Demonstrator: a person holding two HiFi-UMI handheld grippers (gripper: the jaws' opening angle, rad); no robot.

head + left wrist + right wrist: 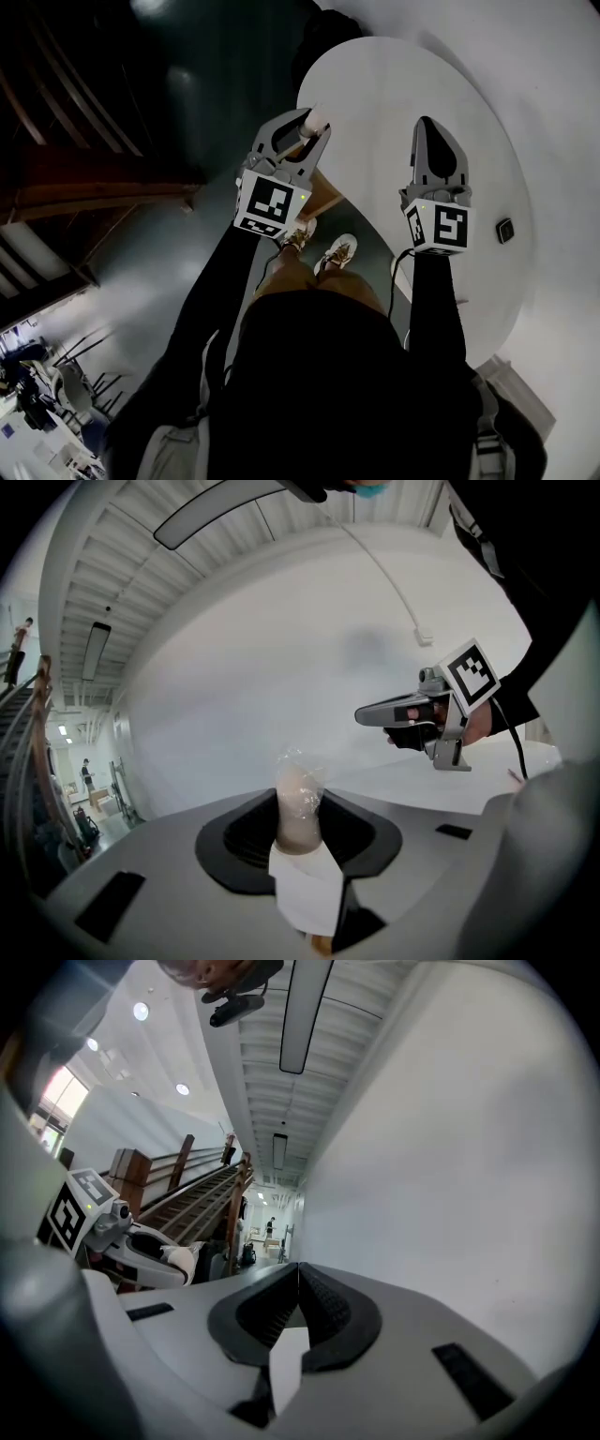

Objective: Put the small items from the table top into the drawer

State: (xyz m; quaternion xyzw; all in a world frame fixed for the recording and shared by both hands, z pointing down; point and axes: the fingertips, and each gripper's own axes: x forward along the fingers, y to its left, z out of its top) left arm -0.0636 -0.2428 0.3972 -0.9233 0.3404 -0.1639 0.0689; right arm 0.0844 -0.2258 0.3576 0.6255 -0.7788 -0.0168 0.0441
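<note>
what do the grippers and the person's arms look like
Both the left gripper and the right gripper have light grey tapered shells with black ribbed pads inside. Each carries a white cube printed with black square markers. A thin black cable trails from the right one. The person wears long black sleeves.

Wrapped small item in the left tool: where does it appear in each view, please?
Head view: the wrapped item above centre, at the left tool's tips.
Left gripper view: the wrapped item at lower centre, clamped between the jaws.
Right gripper view: the wrapped item small at the left, below mid-height.
Shared landmark: the left tool that holds it.
</note>
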